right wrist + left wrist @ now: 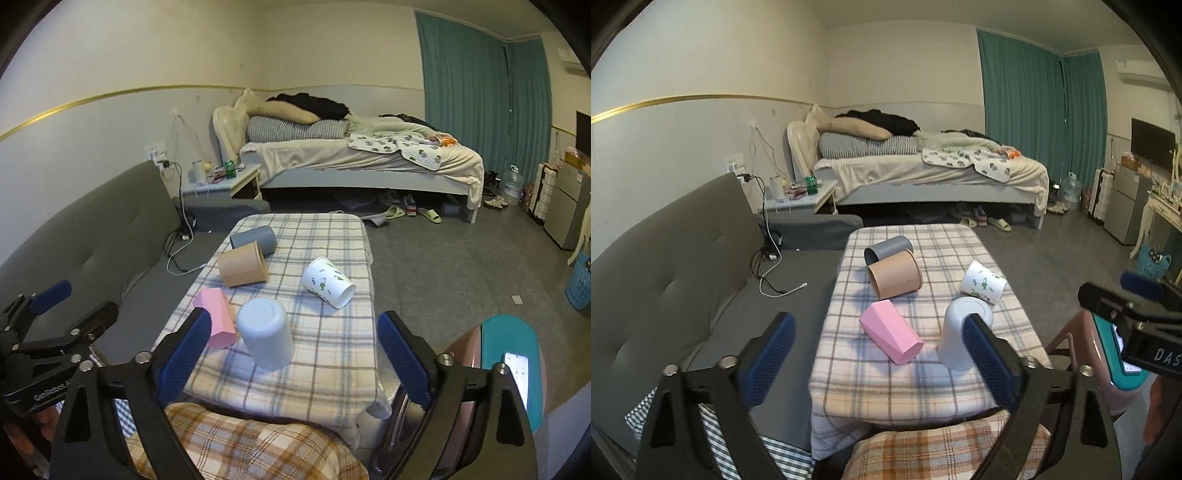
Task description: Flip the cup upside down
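Note:
A pale blue-white cup (962,338) (266,338) stands upside down near the front of the plaid-covered table (923,384) (332,369). A pink cup (891,331) (218,321), a tan cup (895,274) (242,264), a grey cup (888,249) (255,238) and a white patterned cup (984,282) (328,282) lie on their sides. My left gripper (879,354) is open and empty, its right finger beside the upright cup. My right gripper (295,354) is open and empty, held back from that cup.
A grey sofa (665,288) runs along the left with cables (775,284) on it. A pink stool with a teal top and a phone (517,362) stands right of the table. A bed (923,173) is behind. A plaid cushion (240,443) lies below the grippers.

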`<move>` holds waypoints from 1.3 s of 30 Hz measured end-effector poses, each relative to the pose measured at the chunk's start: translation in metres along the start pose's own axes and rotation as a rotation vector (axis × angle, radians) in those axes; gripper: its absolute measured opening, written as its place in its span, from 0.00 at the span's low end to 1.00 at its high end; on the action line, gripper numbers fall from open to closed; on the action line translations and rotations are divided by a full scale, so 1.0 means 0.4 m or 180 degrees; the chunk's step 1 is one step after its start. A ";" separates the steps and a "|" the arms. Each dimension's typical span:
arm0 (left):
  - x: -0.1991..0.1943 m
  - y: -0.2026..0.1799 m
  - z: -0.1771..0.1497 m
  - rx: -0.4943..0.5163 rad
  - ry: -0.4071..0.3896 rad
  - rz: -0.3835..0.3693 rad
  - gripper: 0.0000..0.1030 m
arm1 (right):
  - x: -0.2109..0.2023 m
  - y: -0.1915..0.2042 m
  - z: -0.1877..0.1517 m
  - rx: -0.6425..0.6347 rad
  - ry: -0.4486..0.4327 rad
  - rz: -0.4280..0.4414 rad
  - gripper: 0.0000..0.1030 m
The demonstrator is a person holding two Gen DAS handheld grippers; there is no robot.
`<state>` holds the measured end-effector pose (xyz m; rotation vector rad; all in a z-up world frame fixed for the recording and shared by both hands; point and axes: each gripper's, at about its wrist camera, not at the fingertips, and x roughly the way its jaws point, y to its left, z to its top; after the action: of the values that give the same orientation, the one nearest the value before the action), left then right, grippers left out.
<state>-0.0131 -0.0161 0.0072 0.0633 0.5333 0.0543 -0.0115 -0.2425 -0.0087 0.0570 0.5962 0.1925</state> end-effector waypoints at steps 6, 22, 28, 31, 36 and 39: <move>0.010 0.001 -0.037 0.0007 -0.0111 0.0095 0.98 | 0.041 -0.011 -0.051 0.0097 0.0034 -0.0019 1.00; 0.032 0.016 -0.058 -0.0081 0.0074 0.0037 0.98 | 0.063 -0.013 -0.086 0.0082 0.0131 -0.0104 1.00; 0.034 0.016 -0.062 -0.0065 0.0096 0.0033 0.98 | 0.065 -0.013 -0.090 0.0087 0.0156 -0.0111 1.00; 0.036 0.014 -0.064 -0.0056 0.0106 0.0052 0.98 | 0.066 -0.013 -0.090 0.0083 0.0164 -0.0101 1.00; 0.036 0.019 -0.066 -0.0110 0.0108 0.0033 0.98 | 0.067 -0.012 -0.092 0.0080 0.0174 -0.0104 1.00; 0.037 0.026 -0.067 -0.0165 0.0119 0.0008 0.98 | 0.067 -0.011 -0.092 0.0080 0.0177 -0.0104 1.00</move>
<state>-0.0144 -0.0037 -0.0224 0.0124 0.5688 0.0718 -0.0097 -0.2417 -0.0545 0.0663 0.6545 0.1554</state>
